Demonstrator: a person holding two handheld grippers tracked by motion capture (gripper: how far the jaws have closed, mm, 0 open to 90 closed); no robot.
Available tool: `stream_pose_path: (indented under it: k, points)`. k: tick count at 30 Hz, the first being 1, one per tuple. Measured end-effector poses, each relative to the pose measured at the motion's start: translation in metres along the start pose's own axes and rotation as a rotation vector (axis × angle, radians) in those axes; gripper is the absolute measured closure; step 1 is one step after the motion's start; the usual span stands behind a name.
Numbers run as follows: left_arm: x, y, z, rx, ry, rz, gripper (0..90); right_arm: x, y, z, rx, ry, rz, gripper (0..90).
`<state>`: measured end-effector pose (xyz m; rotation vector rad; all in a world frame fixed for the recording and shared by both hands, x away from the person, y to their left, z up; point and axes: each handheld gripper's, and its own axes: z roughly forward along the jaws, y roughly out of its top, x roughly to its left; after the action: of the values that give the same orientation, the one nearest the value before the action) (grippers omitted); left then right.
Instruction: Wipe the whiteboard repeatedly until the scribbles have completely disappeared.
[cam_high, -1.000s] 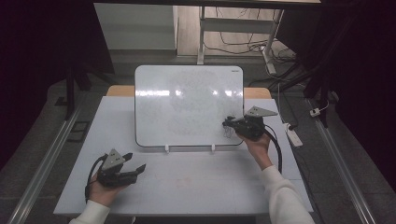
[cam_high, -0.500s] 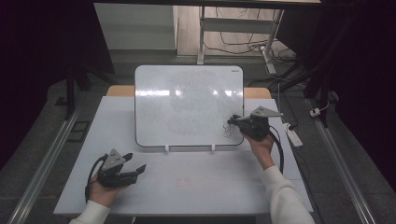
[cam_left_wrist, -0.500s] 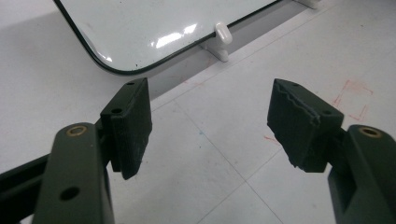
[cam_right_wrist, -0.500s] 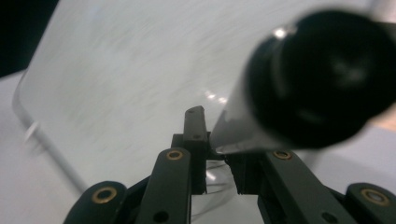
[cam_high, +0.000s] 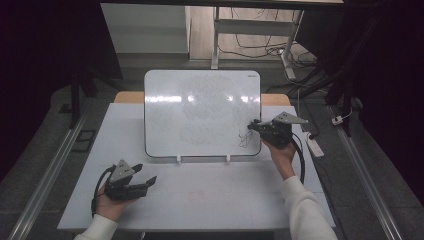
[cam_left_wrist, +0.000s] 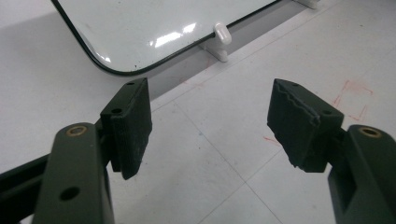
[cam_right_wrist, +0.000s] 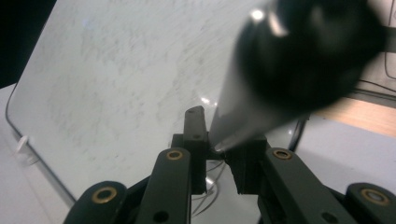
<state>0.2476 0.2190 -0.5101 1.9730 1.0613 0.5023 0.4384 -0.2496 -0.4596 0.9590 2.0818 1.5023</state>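
A flat white table (cam_high: 210, 200) bears faint red pen marks (cam_high: 198, 195) near its middle. A light wooden strip (cam_high: 274, 99) shows at its far edge. On the grey floor to the right lies a white power strip (cam_high: 315, 146). Metal rails (cam_high: 47, 175) run along both sides, and dark cables (cam_high: 260, 47) lie loose beyond a white desk leg (cam_high: 216, 35).
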Motion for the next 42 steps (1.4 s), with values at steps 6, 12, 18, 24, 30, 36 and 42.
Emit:
stream_pose_path:
  k: [6,12,18,24,30,36,42]
  points:
    - [-0.001,0.000,-0.001,-0.001,0.000,0.002,31.8,0.017,-0.007,0.009,0.083,0.093,-0.063,77.6]
    - [-0.001,0.000,0.000,-0.001,-0.002,0.004,31.8,-0.003,0.001,-0.002,0.000,-0.005,0.007,77.6]
    - [-0.001,0.000,-0.001,-0.004,0.000,0.002,31.8,0.014,-0.010,0.006,0.099,0.108,-0.052,77.6]
    - [-0.001,0.001,0.000,-0.001,-0.002,0.004,31.8,-0.006,0.002,-0.003,-0.017,-0.027,0.001,77.6]
    - [-0.001,0.001,0.000,0.000,0.001,0.003,31.8,0.008,-0.001,0.007,0.046,0.051,-0.073,77.6]
    - [-0.002,0.001,0.000,-0.001,-0.001,0.004,31.8,-0.014,0.006,-0.003,-0.062,-0.037,0.050,77.6]
    - [-0.002,0.001,0.000,-0.003,0.000,0.005,31.8,0.000,-0.001,0.001,0.028,0.035,-0.022,77.6]
